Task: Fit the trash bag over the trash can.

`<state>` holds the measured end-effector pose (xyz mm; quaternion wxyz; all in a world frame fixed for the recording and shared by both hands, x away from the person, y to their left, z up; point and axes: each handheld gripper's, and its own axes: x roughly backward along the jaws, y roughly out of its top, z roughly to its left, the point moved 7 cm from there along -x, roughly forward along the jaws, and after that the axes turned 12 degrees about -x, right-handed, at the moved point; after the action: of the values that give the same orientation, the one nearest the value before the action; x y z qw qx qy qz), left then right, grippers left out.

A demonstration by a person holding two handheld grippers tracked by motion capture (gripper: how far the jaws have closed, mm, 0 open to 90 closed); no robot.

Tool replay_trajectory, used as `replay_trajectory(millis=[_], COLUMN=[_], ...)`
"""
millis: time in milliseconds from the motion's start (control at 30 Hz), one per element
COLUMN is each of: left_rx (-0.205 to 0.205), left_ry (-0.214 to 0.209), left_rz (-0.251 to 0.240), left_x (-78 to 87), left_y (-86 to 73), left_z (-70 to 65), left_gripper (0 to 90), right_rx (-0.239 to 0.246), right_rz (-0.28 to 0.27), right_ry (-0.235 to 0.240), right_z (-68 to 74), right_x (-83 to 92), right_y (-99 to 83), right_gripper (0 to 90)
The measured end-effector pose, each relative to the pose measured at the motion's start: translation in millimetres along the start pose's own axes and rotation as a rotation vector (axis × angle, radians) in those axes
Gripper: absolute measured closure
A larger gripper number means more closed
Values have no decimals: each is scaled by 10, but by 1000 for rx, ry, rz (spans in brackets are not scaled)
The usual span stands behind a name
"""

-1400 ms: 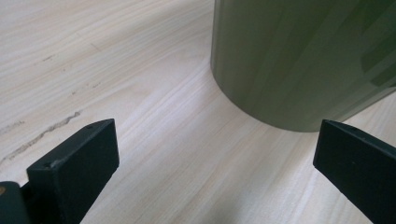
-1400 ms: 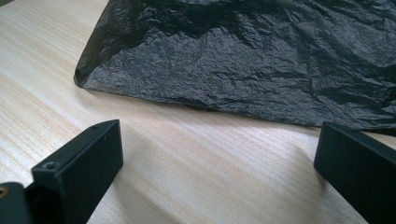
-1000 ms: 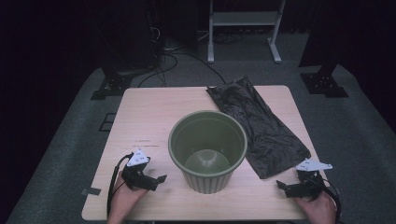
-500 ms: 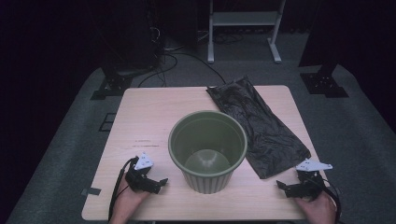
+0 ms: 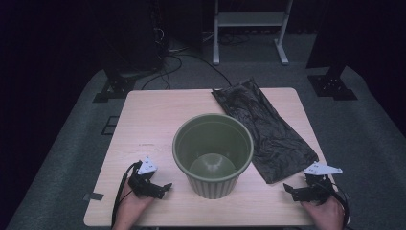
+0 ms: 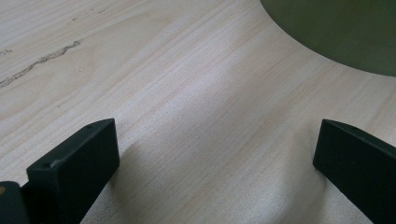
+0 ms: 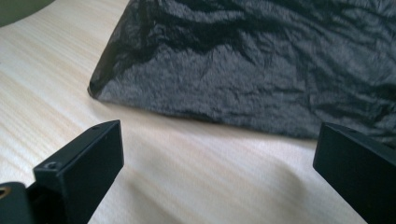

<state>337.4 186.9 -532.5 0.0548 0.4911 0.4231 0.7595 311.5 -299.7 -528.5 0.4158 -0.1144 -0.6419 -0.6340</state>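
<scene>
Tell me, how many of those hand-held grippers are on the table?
2: the left hand-held gripper sits left of the green bucket; the right hand-held gripper is beside the black bag. Both are open.

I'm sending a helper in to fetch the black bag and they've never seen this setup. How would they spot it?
Start at the light wooden table and find the green bin standing at its middle. The black bag lies flat just right of the bin, running diagonally from the far edge toward the right gripper. It alone is crinkled, glossy and black.
</scene>
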Motion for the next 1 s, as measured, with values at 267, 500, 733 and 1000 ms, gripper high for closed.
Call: replay_trajectory(millis=[267, 500, 733, 1000], left_rx=[0, 2, 3, 3], left_ry=[0, 1, 1, 2], left_rz=[0, 0, 0, 0], left_x=[0, 0, 0, 0], left_y=[0, 0, 0, 0], left_z=[0, 1, 2, 2], left_gripper=[0, 0, 0, 0], right_rx=[10, 9, 10, 10], right_rz=[-9, -5, 19, 41], right_ry=[15, 23, 31, 28], right_z=[56, 40, -17, -65], right_x=[-28, -204, -432, -540], right_y=[166, 393, 503, 500], right_gripper=[1, 2, 51, 195])
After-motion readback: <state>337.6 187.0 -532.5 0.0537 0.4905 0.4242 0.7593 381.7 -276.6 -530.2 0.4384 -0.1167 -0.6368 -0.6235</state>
